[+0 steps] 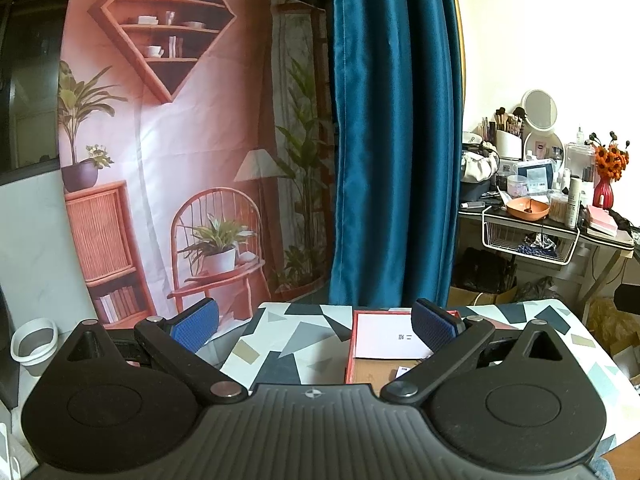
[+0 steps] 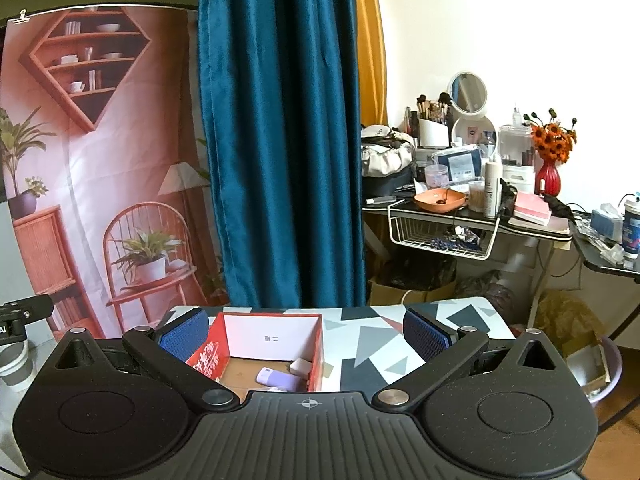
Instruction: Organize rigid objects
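A red cardboard box (image 2: 316, 344) with a white inner wall stands on the table with the triangle-patterned cloth (image 2: 372, 344). Inside it lie a pale purple object (image 2: 276, 378) and a small beige object (image 2: 300, 367). My right gripper (image 2: 306, 334) is open and empty, held above the table with the box between its blue pads. The same box (image 1: 352, 356) shows in the left wrist view, ahead and to the right. My left gripper (image 1: 316, 326) is open and empty above the table's near left part.
A printed backdrop (image 1: 160, 160) and a blue curtain (image 1: 392, 140) hang behind the table. A cluttered dressing table (image 2: 460, 200) with a wire basket (image 2: 440, 236) stands to the right. A white bucket (image 1: 34, 344) sits on the floor at the left.
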{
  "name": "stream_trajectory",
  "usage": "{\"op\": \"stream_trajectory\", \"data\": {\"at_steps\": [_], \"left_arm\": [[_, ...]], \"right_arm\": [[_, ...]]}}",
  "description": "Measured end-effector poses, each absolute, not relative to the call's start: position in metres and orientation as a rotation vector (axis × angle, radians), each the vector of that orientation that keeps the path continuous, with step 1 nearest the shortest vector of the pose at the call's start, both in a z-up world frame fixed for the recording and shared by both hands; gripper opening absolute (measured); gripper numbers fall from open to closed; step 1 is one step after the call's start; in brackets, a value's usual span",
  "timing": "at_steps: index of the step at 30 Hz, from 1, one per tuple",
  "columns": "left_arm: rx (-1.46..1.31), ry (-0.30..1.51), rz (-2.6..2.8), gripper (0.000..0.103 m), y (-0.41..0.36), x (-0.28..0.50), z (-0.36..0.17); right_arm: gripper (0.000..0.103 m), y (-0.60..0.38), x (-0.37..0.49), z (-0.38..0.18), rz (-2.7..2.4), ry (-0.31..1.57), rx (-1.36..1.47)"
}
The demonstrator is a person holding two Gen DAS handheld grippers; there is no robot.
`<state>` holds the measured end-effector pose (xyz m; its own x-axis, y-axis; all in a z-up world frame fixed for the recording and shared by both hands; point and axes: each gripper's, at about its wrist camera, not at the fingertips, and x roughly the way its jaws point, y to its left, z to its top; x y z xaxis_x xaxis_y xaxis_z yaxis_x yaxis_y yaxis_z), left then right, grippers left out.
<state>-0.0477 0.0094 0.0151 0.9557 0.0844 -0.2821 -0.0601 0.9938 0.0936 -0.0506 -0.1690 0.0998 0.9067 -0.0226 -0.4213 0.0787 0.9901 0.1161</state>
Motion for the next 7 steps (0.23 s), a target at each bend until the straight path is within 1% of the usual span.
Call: {"op": "stream_trajectory", "data": {"at_steps": [7], "left_arm": [[0.082, 0.289, 0.071, 0.103, 0.0095, -0.0478, 0.0154]], "right_arm": [[0.103, -0.1716, -0.0516, 0.1000, -0.051, 0.434, 0.132]]}}
